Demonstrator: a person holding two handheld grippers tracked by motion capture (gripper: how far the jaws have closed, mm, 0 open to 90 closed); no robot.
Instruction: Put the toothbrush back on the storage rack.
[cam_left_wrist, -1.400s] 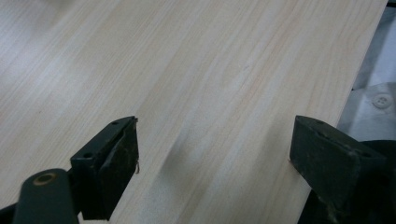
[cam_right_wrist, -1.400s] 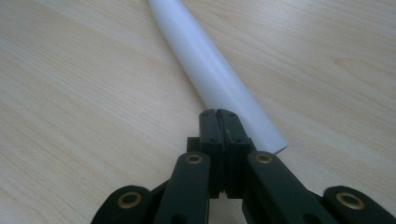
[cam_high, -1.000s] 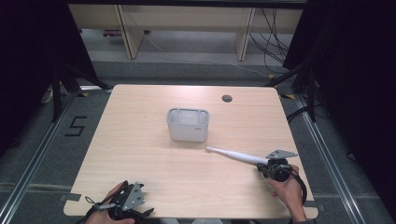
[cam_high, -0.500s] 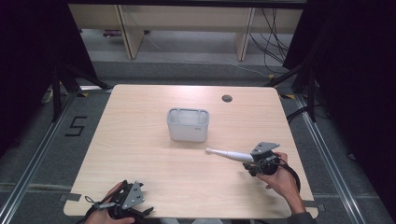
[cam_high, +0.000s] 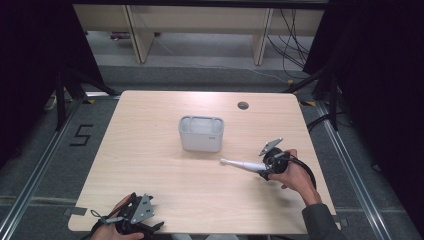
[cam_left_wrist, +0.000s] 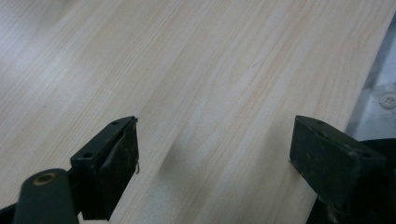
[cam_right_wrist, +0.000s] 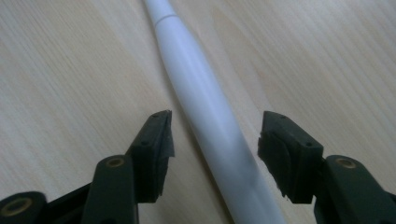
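Observation:
A long white tapered stick (cam_high: 242, 165) lies flat on the wooden table (cam_high: 150, 150), right of centre, its thin end pointing left. My right gripper (cam_high: 267, 170) is at its thick end. In the right gripper view the white stick (cam_right_wrist: 210, 121) runs between the two jaws, which stand apart on either side without touching it; the right gripper (cam_right_wrist: 215, 140) is open. My left gripper (cam_high: 137, 220) rests at the table's front left edge in a hand. The left gripper (cam_left_wrist: 212, 154) is open over bare wood.
A small grey open box (cam_high: 201, 132) stands at the middle of the table, just behind and left of the stick's thin end. A round cable hole (cam_high: 243, 105) sits near the back edge. The table's edge (cam_left_wrist: 369, 88) runs close to my left gripper.
My right gripper has moved left and forward along the stick, which has shifted slightly left with it. The left gripper has stayed put.

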